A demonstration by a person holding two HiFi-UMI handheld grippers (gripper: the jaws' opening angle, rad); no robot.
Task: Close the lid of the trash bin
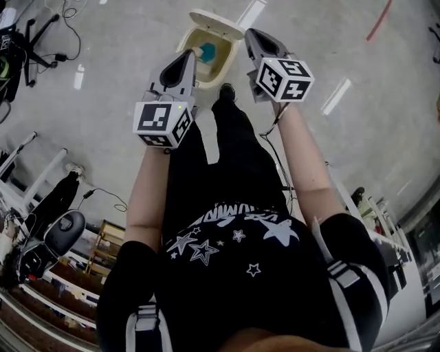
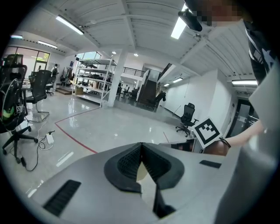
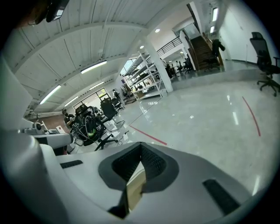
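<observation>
In the head view a cream trash bin (image 1: 221,63) stands on the grey floor just past the person's shoe. Its lid (image 1: 216,23) is tipped up and back, and something blue (image 1: 207,49) lies inside. My left gripper (image 1: 189,55) hovers over the bin's left rim and my right gripper (image 1: 253,34) is beside the lid's right edge. Neither touches the bin that I can see. Both are shut with nothing held. In the left gripper view the left gripper (image 2: 141,146) has its jaws meeting at the tip; the right gripper (image 3: 141,146) looks the same in its own view.
Cables and an office chair base (image 1: 31,38) lie on the floor at the upper left. Racks and a black chair (image 1: 58,237) stand at the lower left. A red floor line (image 1: 379,19) runs at the upper right. Both gripper views face out across a wide hall.
</observation>
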